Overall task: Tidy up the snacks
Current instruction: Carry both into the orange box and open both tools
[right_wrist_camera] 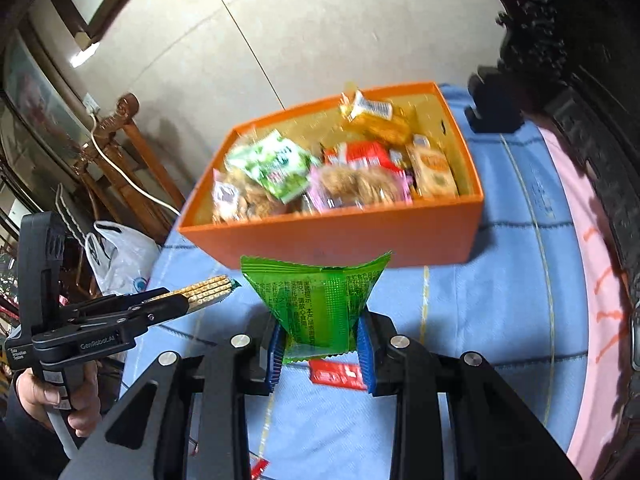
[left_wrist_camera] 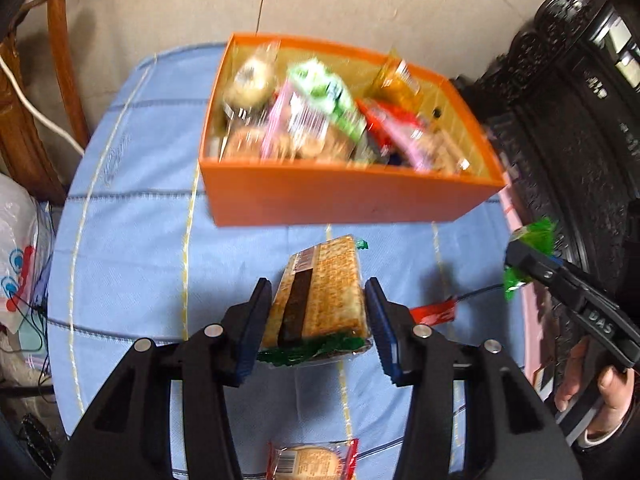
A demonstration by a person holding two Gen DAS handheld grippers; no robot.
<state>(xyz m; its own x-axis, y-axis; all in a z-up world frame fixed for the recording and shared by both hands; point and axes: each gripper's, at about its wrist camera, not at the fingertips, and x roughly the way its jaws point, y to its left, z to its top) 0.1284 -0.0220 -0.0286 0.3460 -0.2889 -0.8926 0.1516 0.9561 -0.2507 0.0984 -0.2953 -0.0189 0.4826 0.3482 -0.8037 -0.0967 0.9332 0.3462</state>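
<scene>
While the left claw [left_wrist_camera: 318, 322] clamps it, the cracker pack [left_wrist_camera: 320, 300] points lengthwise toward the orange box [left_wrist_camera: 340, 204].

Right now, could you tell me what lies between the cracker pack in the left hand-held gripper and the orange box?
Only bare blue tablecloth shows between the cracker pack and the orange box, in the left wrist view.

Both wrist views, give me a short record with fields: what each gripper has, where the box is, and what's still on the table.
left gripper: shut on cracker sandwich pack
right gripper: shut on green packet
orange box: on blue tablecloth, holds many snacks
still on cloth: red packet; round snack in red-edged wrapper
</scene>
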